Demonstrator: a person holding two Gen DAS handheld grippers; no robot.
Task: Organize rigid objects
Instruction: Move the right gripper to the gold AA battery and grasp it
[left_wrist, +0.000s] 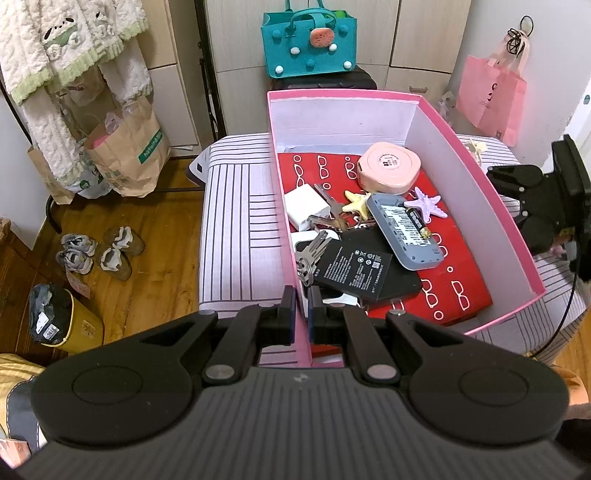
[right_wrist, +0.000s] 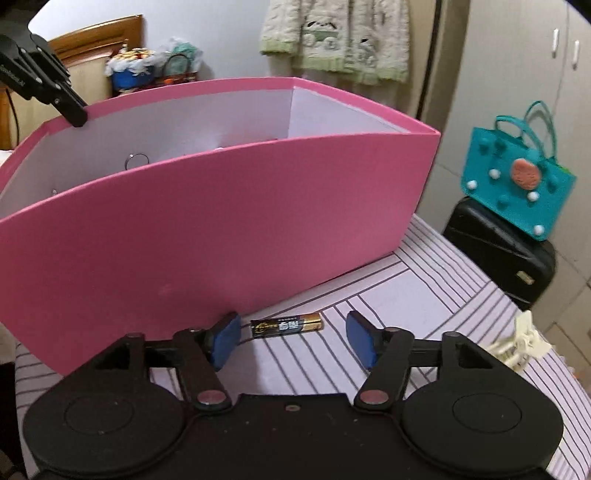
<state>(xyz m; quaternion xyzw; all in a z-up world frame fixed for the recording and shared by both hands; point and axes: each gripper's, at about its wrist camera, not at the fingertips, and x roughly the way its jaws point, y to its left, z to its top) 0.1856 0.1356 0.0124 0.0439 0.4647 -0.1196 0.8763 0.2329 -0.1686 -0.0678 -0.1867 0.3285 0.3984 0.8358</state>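
Left gripper (left_wrist: 302, 310) clamps the tall pink cardboard box's (left_wrist: 480, 177) near wall; right gripper (right_wrist: 291, 339), jaws apart, flanks a black-and-gold battery (right_wrist: 287, 325) on the striped bedcover (right_wrist: 424, 295).

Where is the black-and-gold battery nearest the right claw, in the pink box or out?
Out. The battery lies on the striped cover beside the pink box, between the open right claw fingers.

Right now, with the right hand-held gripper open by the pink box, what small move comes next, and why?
Probably ease the right hand-held gripper forward and close on the battery. It lies loose on the striped cover outside the pink box, just ahead of the open fingers, while the left hand-held gripper is clamped on the box wall.
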